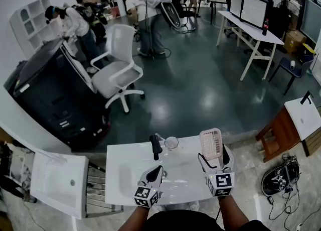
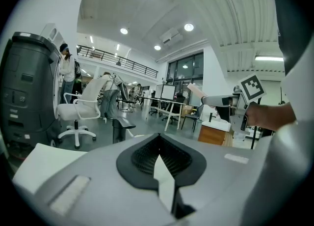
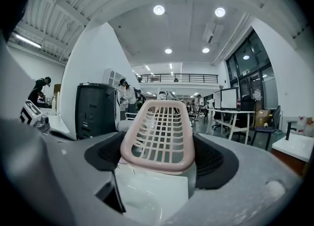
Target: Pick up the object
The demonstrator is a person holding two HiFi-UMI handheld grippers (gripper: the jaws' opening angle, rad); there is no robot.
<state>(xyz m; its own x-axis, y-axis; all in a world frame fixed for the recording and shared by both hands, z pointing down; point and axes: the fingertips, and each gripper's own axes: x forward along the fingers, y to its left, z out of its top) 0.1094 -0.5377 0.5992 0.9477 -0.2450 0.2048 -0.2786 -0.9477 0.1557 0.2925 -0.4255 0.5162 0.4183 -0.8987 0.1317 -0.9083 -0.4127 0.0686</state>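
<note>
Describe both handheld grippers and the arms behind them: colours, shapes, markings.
The left gripper and right gripper match: smooth, pale grey-white shells with jaws lined in black ribbed pads. Each carries a cube, left and right, printed with black-and-white square markers. No cables show. The forearms wear no sleeves, and dark clothing fills the bottom edge.

**Bare tabletop on your left, clutter at the far edge**
The white table (image 1: 125, 175) is bare on its left half. A black-handled tool (image 1: 156, 146) and a clear cup (image 1: 171, 142) stand together at the far edge, near the pink basket (image 1: 210, 144) in your right gripper (image 1: 214, 158).
</note>
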